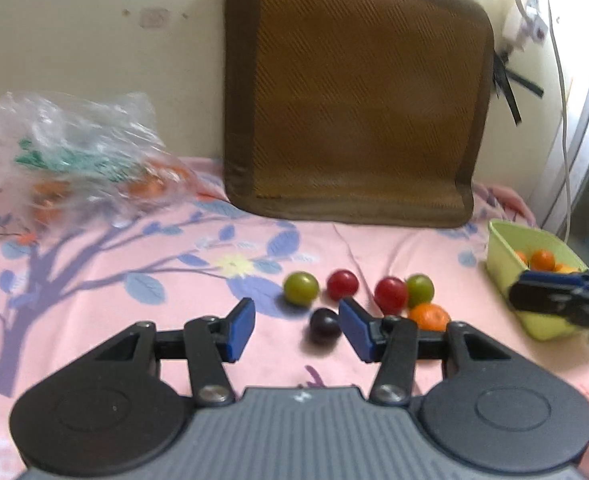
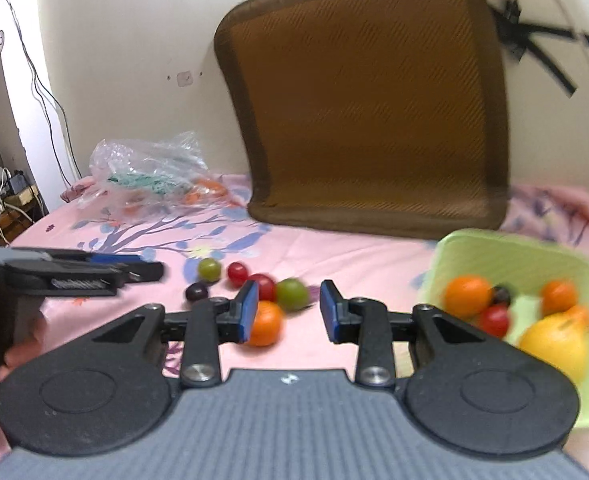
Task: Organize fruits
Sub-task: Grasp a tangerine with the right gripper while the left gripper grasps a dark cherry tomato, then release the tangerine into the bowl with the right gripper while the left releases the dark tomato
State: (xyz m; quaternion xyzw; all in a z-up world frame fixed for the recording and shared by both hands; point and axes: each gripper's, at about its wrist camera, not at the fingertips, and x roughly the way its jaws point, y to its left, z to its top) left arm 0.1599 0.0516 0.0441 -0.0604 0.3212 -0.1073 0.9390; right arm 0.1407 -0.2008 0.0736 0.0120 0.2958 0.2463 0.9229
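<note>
Loose fruits lie on the pink bed sheet: two green plums (image 1: 301, 288) (image 1: 419, 289), two red ones (image 1: 342, 284) (image 1: 391, 295), a dark purple one (image 1: 325, 325) and a small orange (image 1: 429, 317). My left gripper (image 1: 296, 326) is open and empty, with the purple fruit just inside its right finger. My right gripper (image 2: 289, 310) is open and empty, with the orange (image 2: 265, 323) by its left finger and a green plum (image 2: 291, 294) beyond. A green bin (image 2: 494, 252) at right holds oranges, a red fruit, a dark one and a yellow fruit (image 2: 554, 344).
A brown cushion (image 1: 358, 112) leans on the wall behind the fruits. A clear plastic bag (image 1: 74, 160) with orange fruits lies at back left. The right gripper shows at the left wrist view's right edge (image 1: 554, 300); the left gripper shows at left in the right wrist view (image 2: 78, 274).
</note>
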